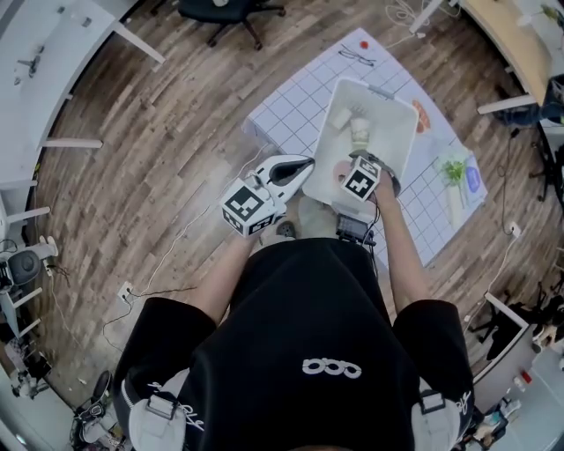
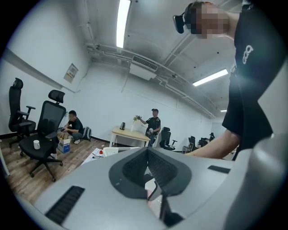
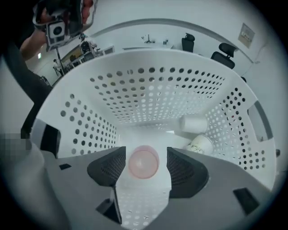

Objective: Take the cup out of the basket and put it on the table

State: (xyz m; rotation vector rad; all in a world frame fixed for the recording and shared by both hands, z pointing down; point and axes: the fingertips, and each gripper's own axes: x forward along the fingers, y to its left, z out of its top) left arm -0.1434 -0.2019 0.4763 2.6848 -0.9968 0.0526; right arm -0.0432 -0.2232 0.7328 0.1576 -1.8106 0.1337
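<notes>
A white perforated basket [image 1: 401,132] stands on a gridded mat. My right gripper [image 1: 357,173] points steeply down into it. In the right gripper view the basket's walls [image 3: 148,99] fill the frame. A pale pink cup [image 3: 143,162] lies on the basket floor between the open jaws of the right gripper [image 3: 145,155], mouth toward the camera; the pads stand apart from its sides. Two white cups [image 3: 194,124] [image 3: 200,143] lie on their sides at the basket's right. My left gripper [image 1: 304,165] hovers level by the basket's left rim, its jaws together and empty [image 2: 147,152].
The mat [image 1: 291,110] also carries a green sprig [image 1: 454,170], a blue item [image 1: 473,179] and glasses [image 1: 357,57]. An office chair [image 1: 229,11] stands beyond on the wood floor. Two people, chairs [image 2: 45,134] and a table [image 2: 130,133] show in the left gripper view.
</notes>
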